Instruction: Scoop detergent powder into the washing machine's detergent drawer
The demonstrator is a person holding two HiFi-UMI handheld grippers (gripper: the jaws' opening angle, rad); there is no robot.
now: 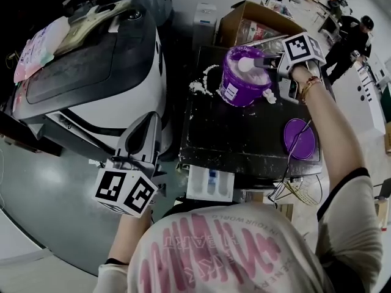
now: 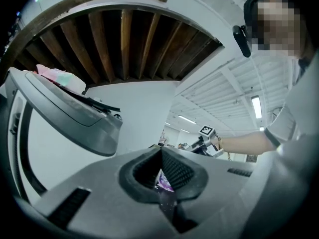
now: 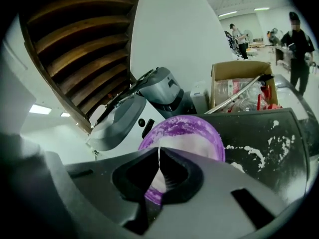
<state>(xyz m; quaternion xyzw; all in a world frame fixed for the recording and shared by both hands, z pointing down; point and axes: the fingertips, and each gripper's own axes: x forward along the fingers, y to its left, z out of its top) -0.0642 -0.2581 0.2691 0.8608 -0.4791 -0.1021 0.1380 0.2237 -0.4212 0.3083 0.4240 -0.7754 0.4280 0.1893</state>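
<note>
Detergent powder (image 3: pixel 194 146) is filling the purple tub (image 1: pixel 244 96) far across the black table (image 1: pixel 244 139). Nearest the person, the left gripper (image 2: pixel 160 152) is hanging beside the washing machine (image 1: pixel 91 84), jaws pressed together. Farther out, a purple lid (image 1: pixel 299 138) is lying on the table. Beyond it, the right gripper (image 3: pixel 159 156) is pinching the white scoop (image 1: pixel 247 64) by its handle over the tub.

Left tool (image 2: pixel 161 152) jaws together, washing machine (image 2: pixel 65 113) at left
</note>
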